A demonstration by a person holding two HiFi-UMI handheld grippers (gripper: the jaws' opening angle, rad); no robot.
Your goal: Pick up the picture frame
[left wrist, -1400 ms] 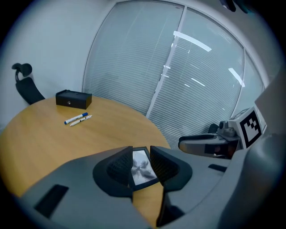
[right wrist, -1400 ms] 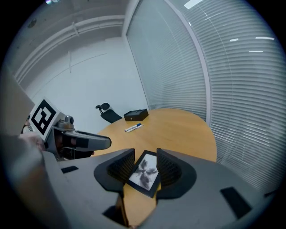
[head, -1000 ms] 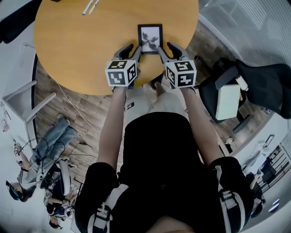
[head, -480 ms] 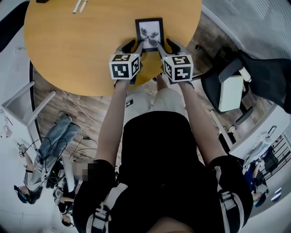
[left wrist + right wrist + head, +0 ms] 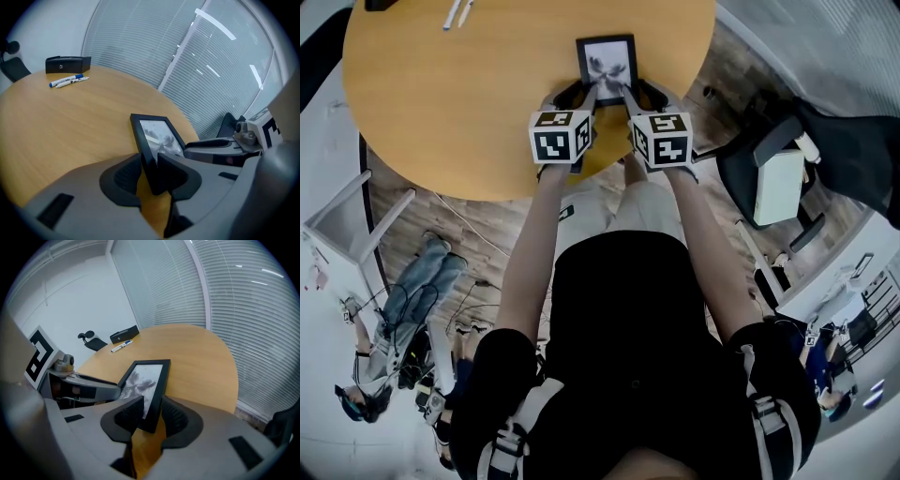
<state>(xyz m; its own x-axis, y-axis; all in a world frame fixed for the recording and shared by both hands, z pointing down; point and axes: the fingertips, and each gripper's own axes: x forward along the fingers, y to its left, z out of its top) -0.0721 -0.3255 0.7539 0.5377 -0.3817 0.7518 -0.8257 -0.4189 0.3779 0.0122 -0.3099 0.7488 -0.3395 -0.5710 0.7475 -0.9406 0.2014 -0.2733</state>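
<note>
- Far left of the round wooden table (image 5: 469, 103), well away from the action: two markers (image 5: 69, 81) lying side by side, with a black box (image 5: 68, 63) just behind them. Neither has moved over the last second.
- The left gripper (image 5: 149, 159) has come down and forward. A second ago its jaws stood apart just off the near left corner of the picture frame (image 5: 607, 58). Now that corner sits between them, with both pads against the left rail, one on the outer edge and one on the glass side, so they are clamped on it.
- The picture frame lies flat near the table's near edge, its long side running away from the person. It is in the same spot as before and has not been lifted.
- The right gripper (image 5: 151, 406) has likewise dropped onto the frame's near right corner. Its jaws, wide a second ago, have just been closing with the right rail between them, and the pads now touch it on both sides.
- The two marker cubes sit closer together than before.
- Right of the table, a black chair (image 5: 741, 183) stands on the wooden floor.
</note>
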